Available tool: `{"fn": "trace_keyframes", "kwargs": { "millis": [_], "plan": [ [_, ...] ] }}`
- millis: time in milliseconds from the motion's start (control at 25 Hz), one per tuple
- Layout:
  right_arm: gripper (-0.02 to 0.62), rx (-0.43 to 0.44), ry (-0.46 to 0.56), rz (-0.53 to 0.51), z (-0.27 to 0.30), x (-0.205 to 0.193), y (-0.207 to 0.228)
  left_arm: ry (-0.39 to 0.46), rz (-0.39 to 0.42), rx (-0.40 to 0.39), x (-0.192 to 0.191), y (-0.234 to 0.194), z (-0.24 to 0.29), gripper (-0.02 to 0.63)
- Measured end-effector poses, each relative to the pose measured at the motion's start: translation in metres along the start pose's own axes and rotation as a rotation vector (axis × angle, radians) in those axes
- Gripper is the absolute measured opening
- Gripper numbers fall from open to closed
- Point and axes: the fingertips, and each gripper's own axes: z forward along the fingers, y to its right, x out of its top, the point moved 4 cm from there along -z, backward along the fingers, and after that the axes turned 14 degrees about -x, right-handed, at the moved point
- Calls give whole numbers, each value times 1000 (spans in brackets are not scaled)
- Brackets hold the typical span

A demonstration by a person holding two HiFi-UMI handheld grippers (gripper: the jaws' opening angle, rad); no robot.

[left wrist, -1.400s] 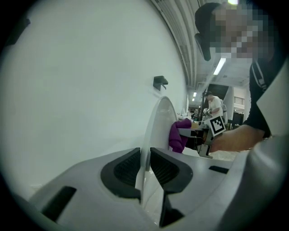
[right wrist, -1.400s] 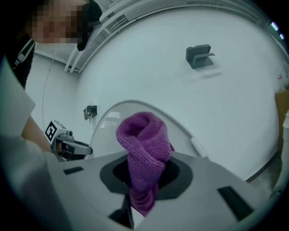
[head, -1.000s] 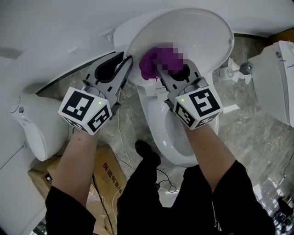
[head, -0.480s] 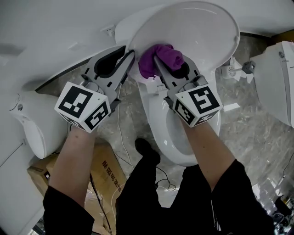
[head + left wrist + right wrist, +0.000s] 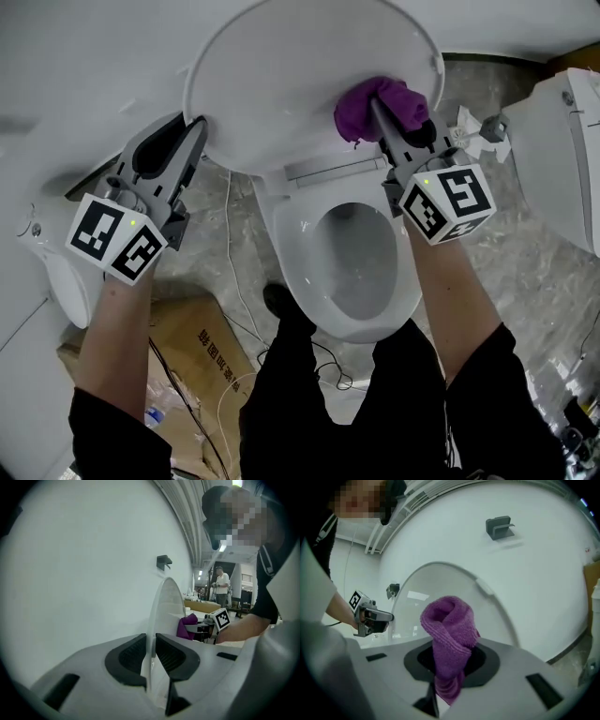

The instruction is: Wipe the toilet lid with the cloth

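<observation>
The white toilet lid [image 5: 300, 84] stands raised against the wall. My left gripper [image 5: 197, 129] is shut on the lid's left edge, and in the left gripper view that thin edge [image 5: 161, 602] runs up between the two dark pads [image 5: 129, 656]. My right gripper [image 5: 394, 117] is shut on a bunched purple cloth [image 5: 378, 105], which presses on the lid's right part near the rim. In the right gripper view the cloth [image 5: 450, 625] sticks up out of the jaws in front of the lid [image 5: 417, 597]. The same view shows the left gripper [image 5: 386, 617] at the far edge.
The open toilet bowl [image 5: 361, 272] lies below the lid. Other white toilets stand at the right [image 5: 562, 159] and left [image 5: 56, 262]. A cardboard box [image 5: 202, 347] and cables [image 5: 234, 281] lie on the tiled floor. A person [image 5: 220, 585] stands far off.
My right gripper has carried the cloth from the lid's lower middle over to its right side. The left gripper has kept its hold on the lid's left edge.
</observation>
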Motion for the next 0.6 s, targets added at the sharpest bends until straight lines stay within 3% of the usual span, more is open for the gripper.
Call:
{"fn": "trace_keyframes", "kwargs": {
  "millis": [280,440,600],
  "plan": [
    [83,-86,10,2,-9,-4,36,24,12,15,0,0,1,75],
    [83,-132,19,48,-4,-9,18,44,15,18,0,0,0,75],
    [83,-99,2,44,7,-25,-27,62,13,1,0,1,2,75]
  ]
}}
